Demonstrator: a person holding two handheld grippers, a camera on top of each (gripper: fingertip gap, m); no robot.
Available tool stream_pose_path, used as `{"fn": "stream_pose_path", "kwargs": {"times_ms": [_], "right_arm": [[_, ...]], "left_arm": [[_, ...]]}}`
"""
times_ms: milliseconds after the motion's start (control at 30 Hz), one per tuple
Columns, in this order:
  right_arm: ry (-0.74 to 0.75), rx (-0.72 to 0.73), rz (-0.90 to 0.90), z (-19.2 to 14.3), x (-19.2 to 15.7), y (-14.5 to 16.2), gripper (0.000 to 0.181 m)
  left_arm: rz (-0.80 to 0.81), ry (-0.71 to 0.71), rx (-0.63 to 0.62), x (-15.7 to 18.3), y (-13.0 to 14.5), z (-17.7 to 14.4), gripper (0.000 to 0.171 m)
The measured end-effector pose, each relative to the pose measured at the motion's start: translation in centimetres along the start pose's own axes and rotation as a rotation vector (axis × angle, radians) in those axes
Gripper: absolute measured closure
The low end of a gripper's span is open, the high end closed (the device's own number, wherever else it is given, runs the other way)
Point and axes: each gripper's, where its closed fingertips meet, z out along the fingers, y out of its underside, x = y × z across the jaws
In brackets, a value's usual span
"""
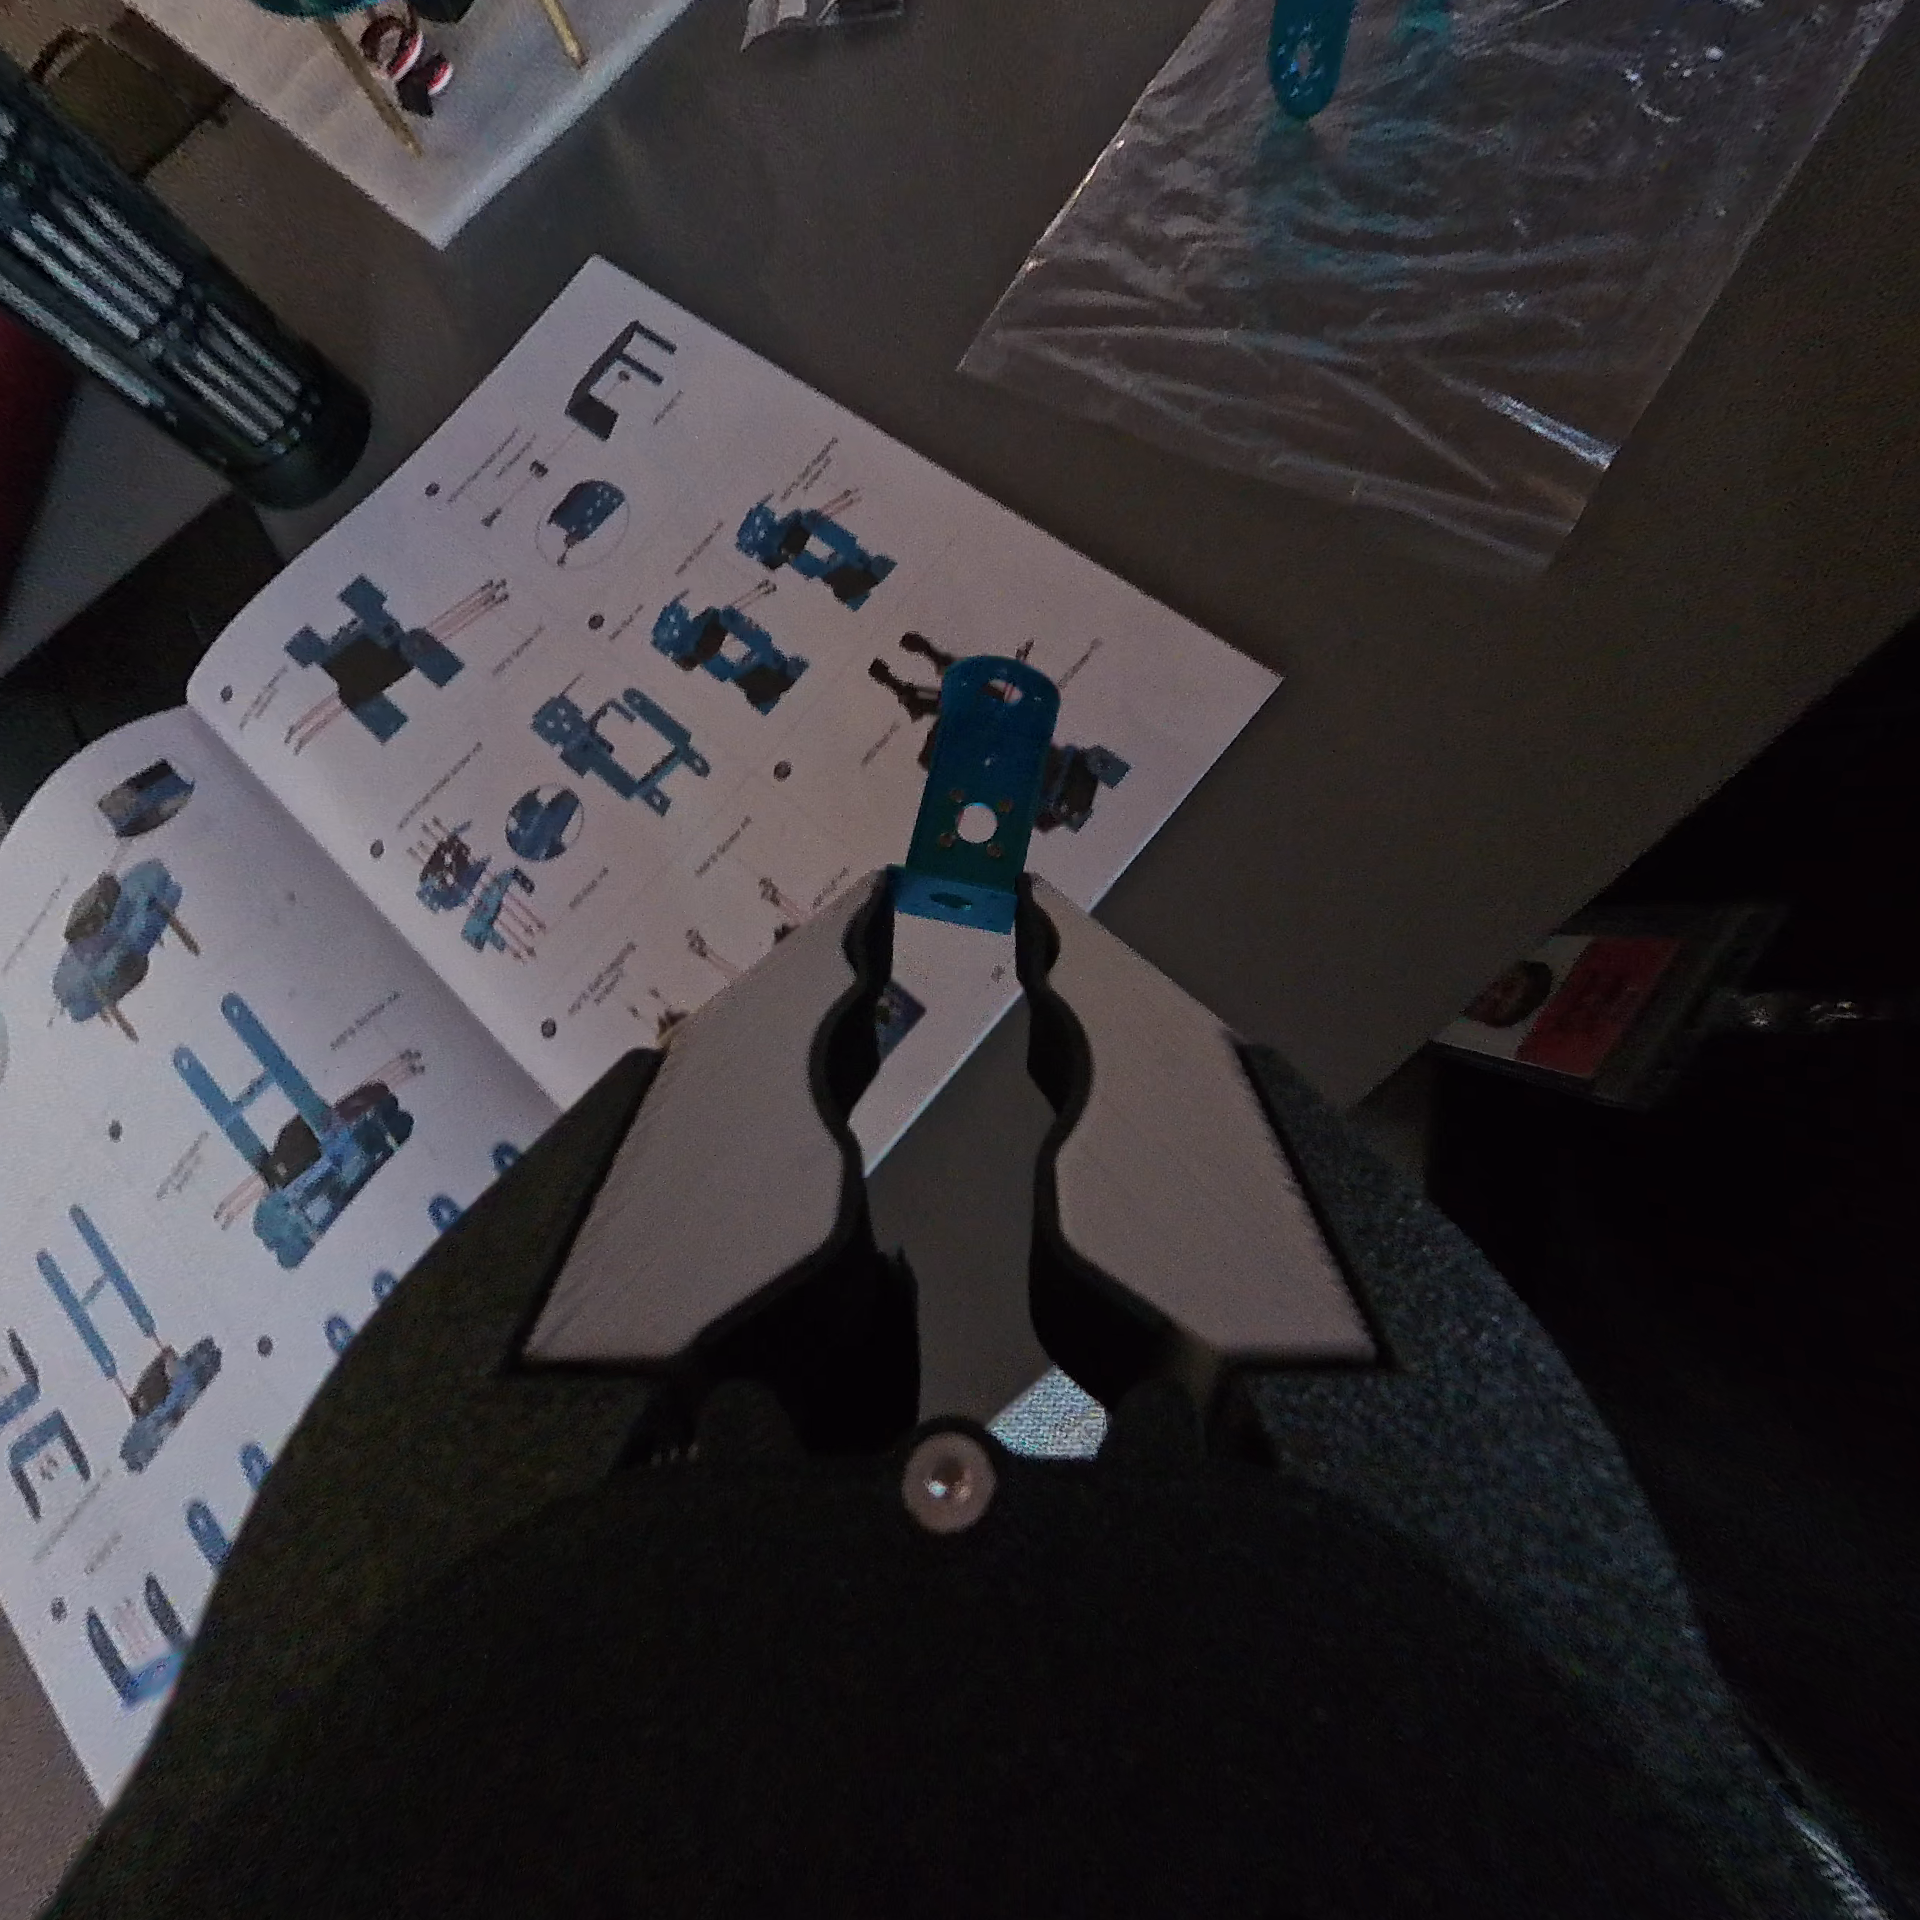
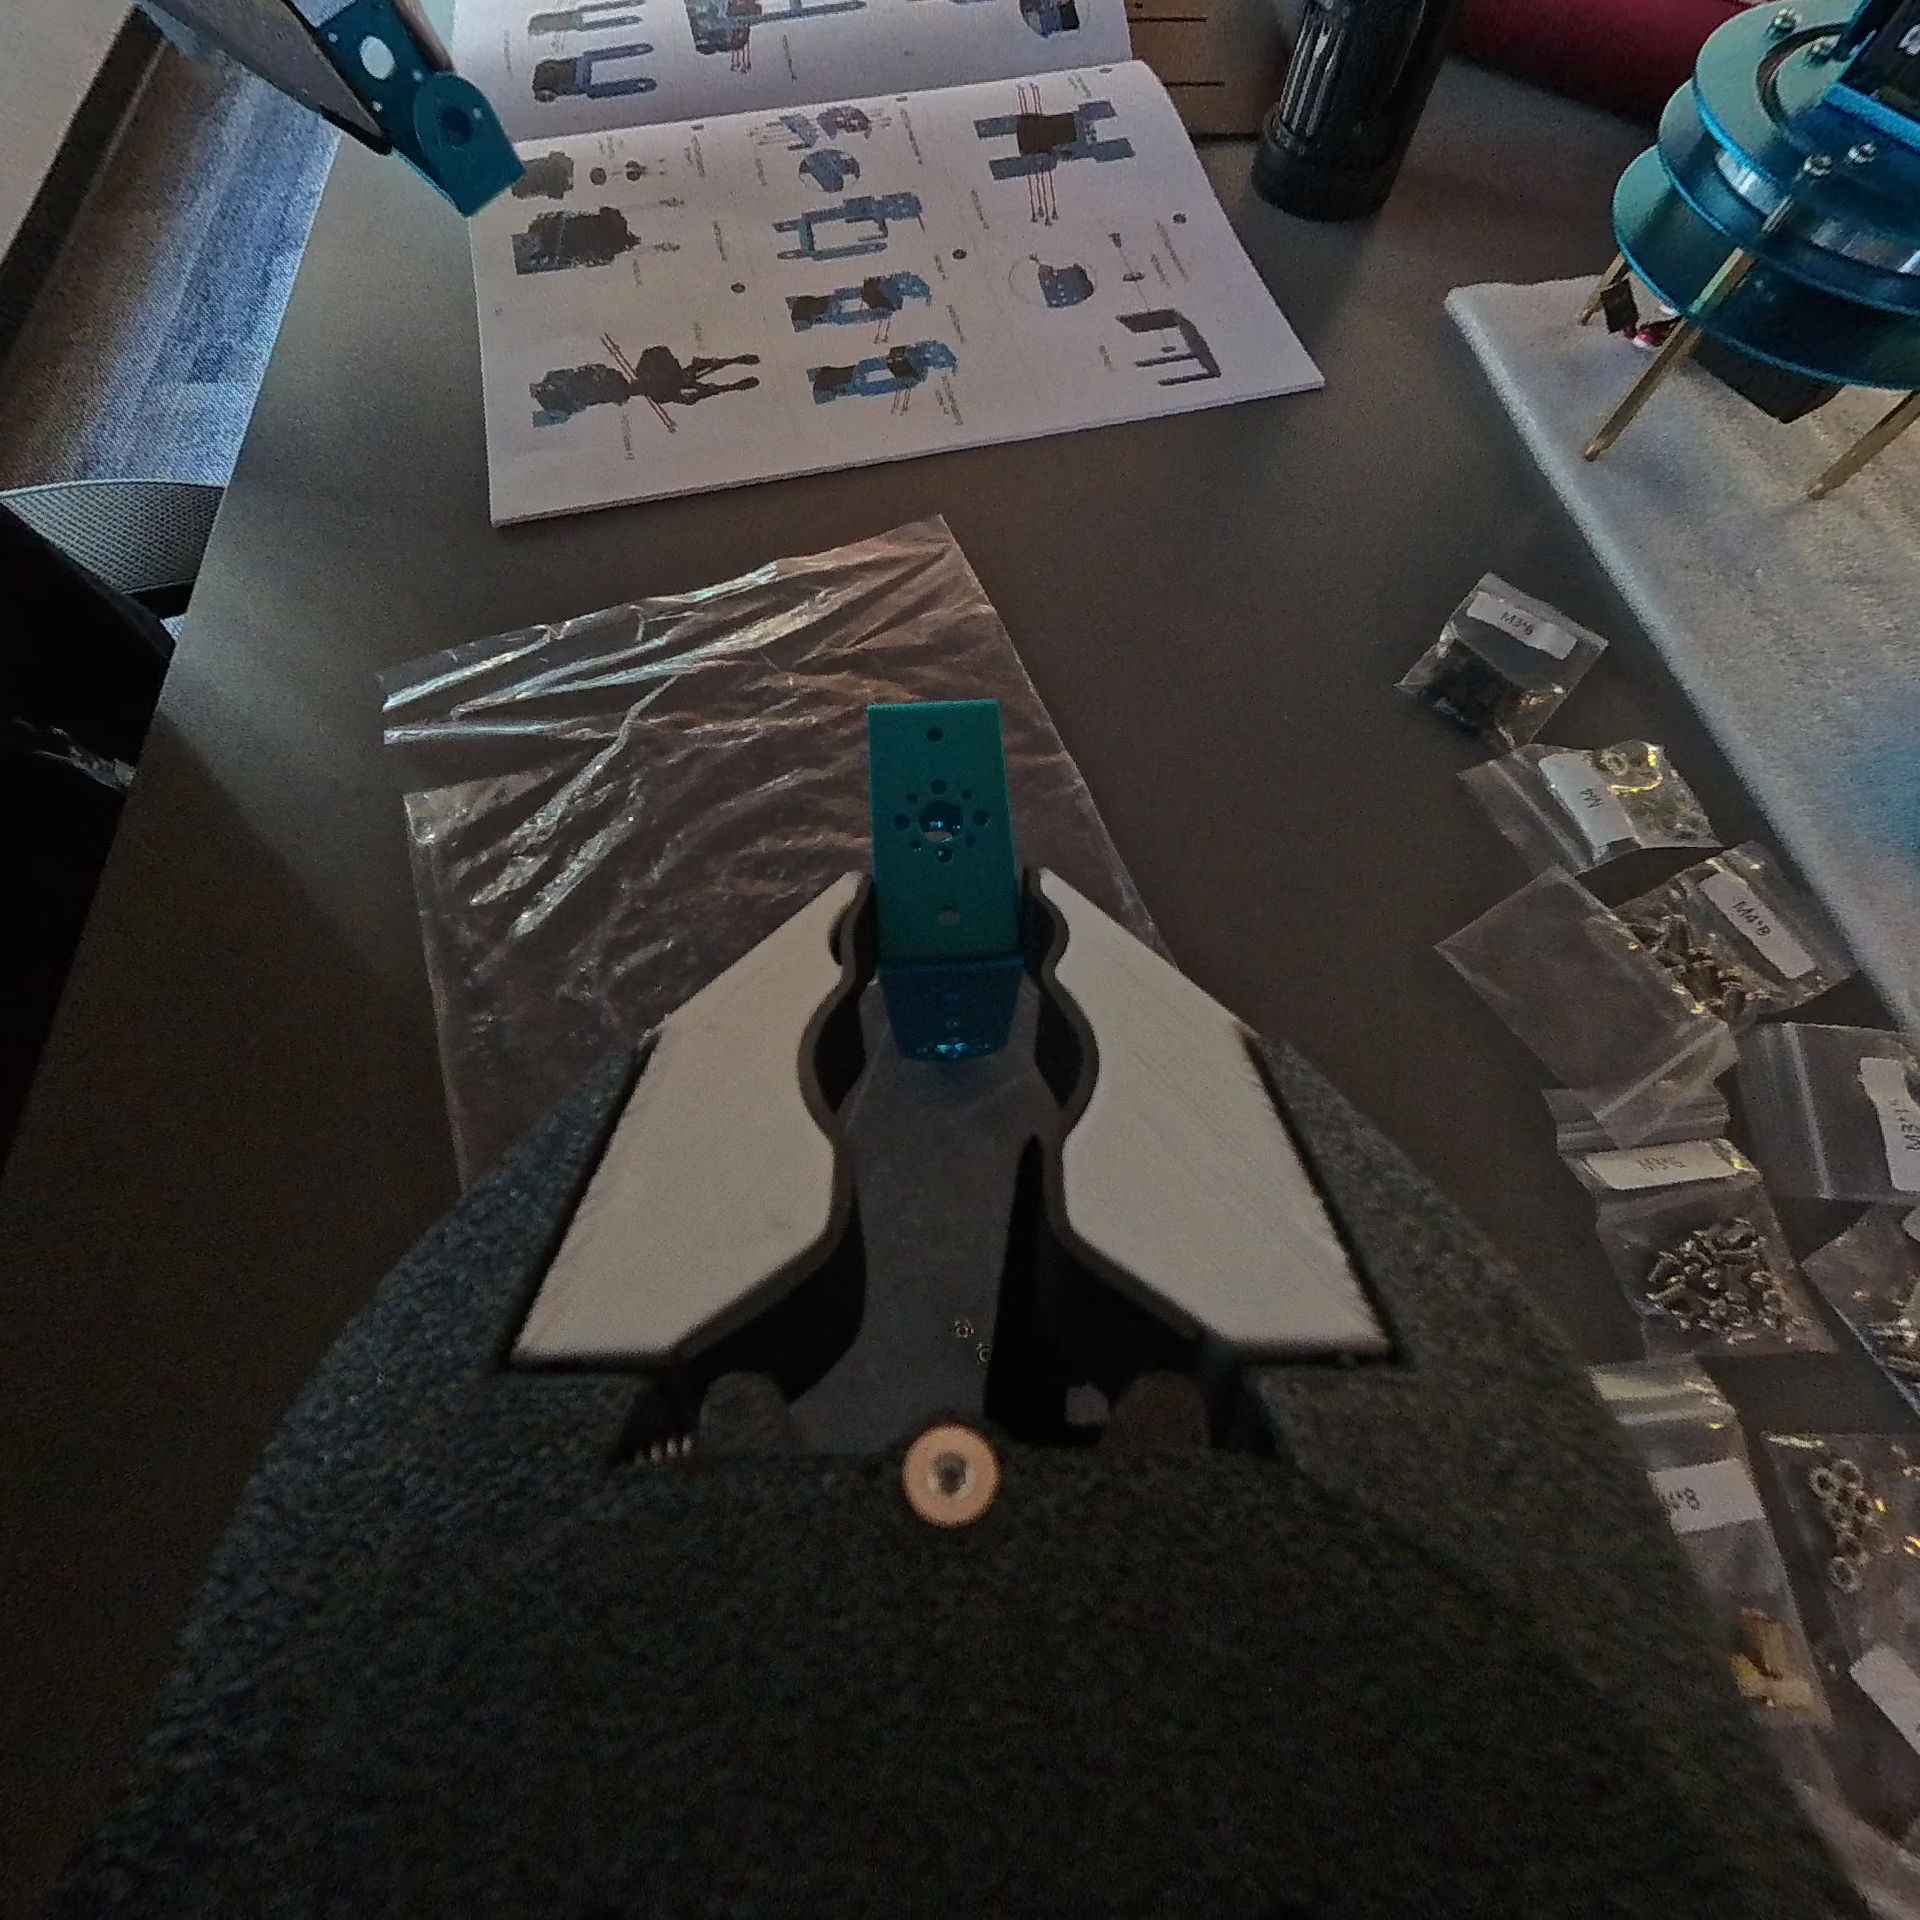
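My left gripper (image 1: 956,894) is shut on a blue metal bracket (image 1: 982,790) with a round hole. It holds the bracket in the air above an open instruction booklet (image 1: 540,727). My right gripper (image 2: 945,914) is shut on a second blue-green bracket (image 2: 940,831) with a ring of small holes. It holds that bracket above a clear plastic bag (image 2: 675,790) on the grey table. The left gripper and its bracket (image 2: 447,135) also show in the right wrist view at the top left, above the booklet (image 2: 883,291).
Several small bags of screws and nuts (image 2: 1704,1195) lie at the right. A blue round layered assembly on brass legs (image 2: 1787,239) stands on a white foam sheet (image 2: 1662,499). A dark cylinder (image 2: 1340,114) stands beyond the booklet. The table edge (image 2: 208,520) runs along the left. The tips of one gripper are about 30 centimetres away from the tips of the other.
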Motion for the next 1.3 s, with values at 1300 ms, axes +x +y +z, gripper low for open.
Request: {"fn": "stream_pose_path", "kwargs": {"times_ms": [1300], "right_arm": [[0.01,0.023,-0.048,0.2,-0.3,-0.1,0.153]], "left_arm": [[0.388,0.551,0.137,9.0,-22.1,14.3,0.149]]}}
